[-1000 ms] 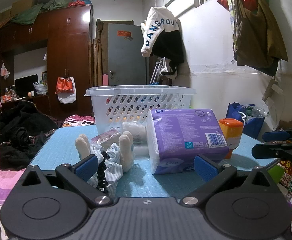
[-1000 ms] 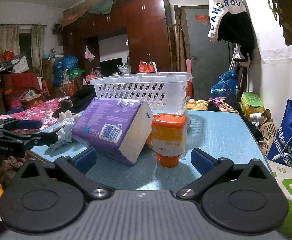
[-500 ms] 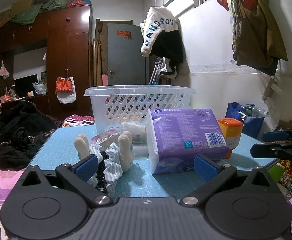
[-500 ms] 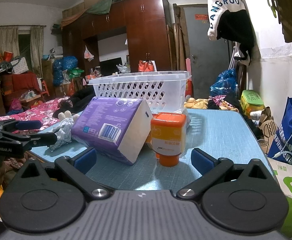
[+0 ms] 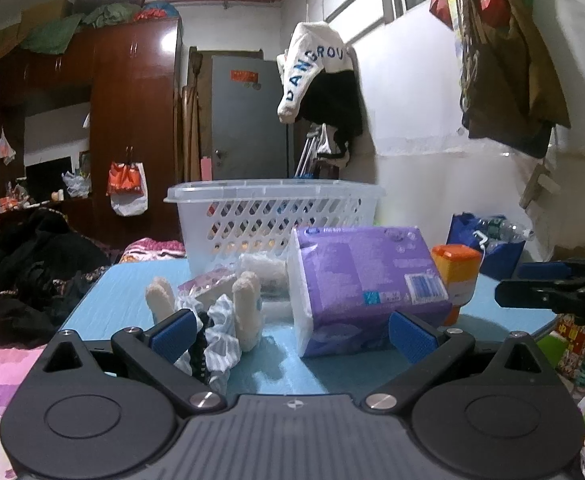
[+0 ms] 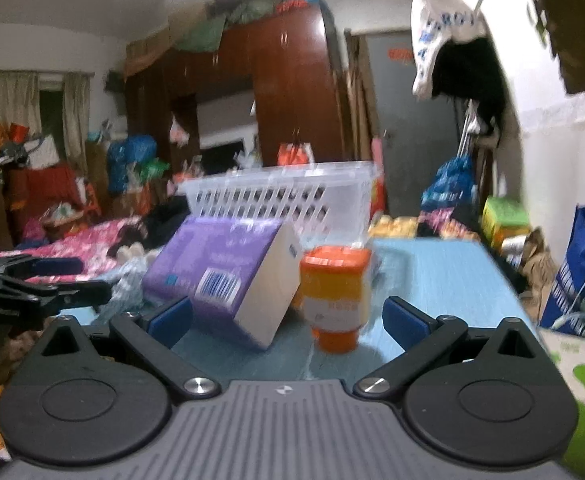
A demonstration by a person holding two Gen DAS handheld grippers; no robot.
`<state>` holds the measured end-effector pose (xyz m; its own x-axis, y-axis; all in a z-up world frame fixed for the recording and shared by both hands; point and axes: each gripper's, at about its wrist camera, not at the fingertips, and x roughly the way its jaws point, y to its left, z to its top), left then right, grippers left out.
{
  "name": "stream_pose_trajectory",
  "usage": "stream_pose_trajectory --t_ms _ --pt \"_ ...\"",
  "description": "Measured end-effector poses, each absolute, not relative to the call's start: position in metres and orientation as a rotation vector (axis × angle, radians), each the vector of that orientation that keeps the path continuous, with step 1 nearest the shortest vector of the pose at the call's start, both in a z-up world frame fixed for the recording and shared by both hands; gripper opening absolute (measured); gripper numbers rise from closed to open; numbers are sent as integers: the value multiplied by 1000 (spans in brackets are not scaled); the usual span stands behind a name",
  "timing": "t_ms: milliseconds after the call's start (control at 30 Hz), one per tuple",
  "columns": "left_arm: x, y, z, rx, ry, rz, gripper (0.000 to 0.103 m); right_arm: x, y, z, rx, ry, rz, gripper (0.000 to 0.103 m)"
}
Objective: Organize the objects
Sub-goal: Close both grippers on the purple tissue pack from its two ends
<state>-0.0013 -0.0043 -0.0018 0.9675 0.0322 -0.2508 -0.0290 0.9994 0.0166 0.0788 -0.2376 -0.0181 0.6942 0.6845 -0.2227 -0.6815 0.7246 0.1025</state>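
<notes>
Compared with half a second ago, the right wrist view is now blurred and the orange bottle (image 6: 335, 294) and the purple pack (image 6: 228, 276) are looking larger and nearer, so the right gripper (image 6: 287, 316) is moving forward toward them. The left wrist view is changing only a little; the left gripper (image 5: 291, 327) is staying almost at the same place before the table (image 5: 104, 300).

Both grippers are standing with the jaws wide apart and are holding nothing.

On the purple pack a barcode label (image 5: 421, 289) is showing, but its small print is not readable now. On the white garment (image 5: 312, 68) hanging at the wall, the letters "ANGROU" are readable.

The purple pack is lying on the blue table with its long axis running left to right in the left wrist view, the white end face turned to the left. The orange bottle is standing upright just beside its right end. The white basket (image 5: 276, 216) is standing behind them, its long side across the view. A soft toy (image 5: 228, 312) is lying left of the pack.
</notes>
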Motion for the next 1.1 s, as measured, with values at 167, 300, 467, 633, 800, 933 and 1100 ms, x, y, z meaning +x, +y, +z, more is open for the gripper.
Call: stream_pose_trajectory --t_ms 167,300,467,633,800,933,1100 --pt "1 -3 1 36 158 -1 103 82 -235 -21 38 218 737 103" --pt "10 -1 1 43 168 -28 103 82 -229 -28 56 228 832 103" --pt "27 6 -3 -12 204 -109 103 82 -219 -35 54 225 918 103" --pt "37 8 -9 -14 205 -155 96 79 -208 -42 -2 208 937 98" --pt "35 6 -16 63 187 -221 94 78 -202 -46 -68 183 946 86" --pt "32 5 -25 135 181 -270 89 78 -202 -48 -117 158 954 74" --pt "39 7 -32 164 189 -279 73 84 -202 -53 -147 155 961 61"
